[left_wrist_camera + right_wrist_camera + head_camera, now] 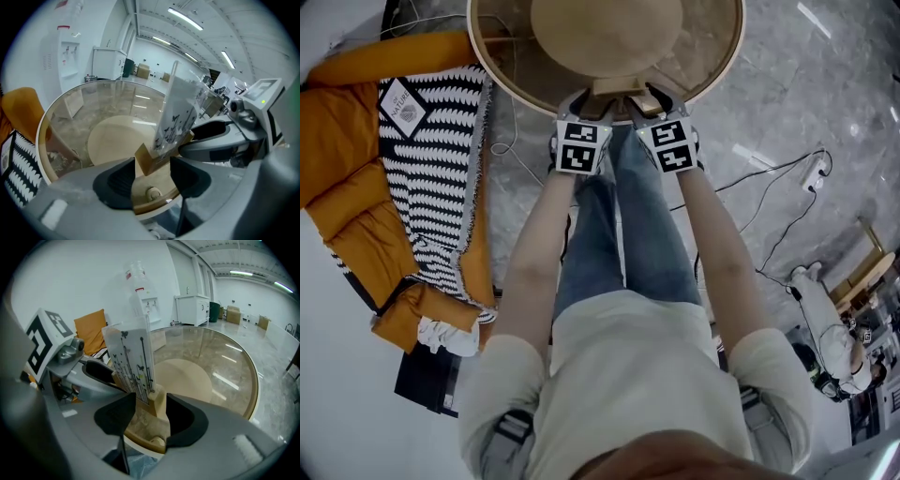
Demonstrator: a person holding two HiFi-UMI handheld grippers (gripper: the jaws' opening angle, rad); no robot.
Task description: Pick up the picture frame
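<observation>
1. Standing upright at the near edge of the round glass table point(490, 62), the picture frame point(619, 87) is a clear sheet printed with thin stems and butterflies, set in a slot in a pale wooden base.
2. In the head view the left gripper point(589, 101) and the right gripper point(649, 99) sit side by side at that table edge. The wooden base lies just beyond and between them.
3. In the left gripper view the left gripper point(151, 176) has its jaws spread. The near end of the picture frame point(176, 121) reaches into the gap between the dark pads point(116, 180), with table surface showing on both sides of the wood. The sheet rises above and to the right of the gap.
4. In the right gripper view the right gripper point(150, 417) also has its jaws spread. The other end of the picture frame point(132, 363) stands in the gap. The wood lies close to the right-hand pad point(183, 420); whether they touch cannot be told.
5. Each gripper shows in the other's view, just beside the frame's sheet.
</observation>
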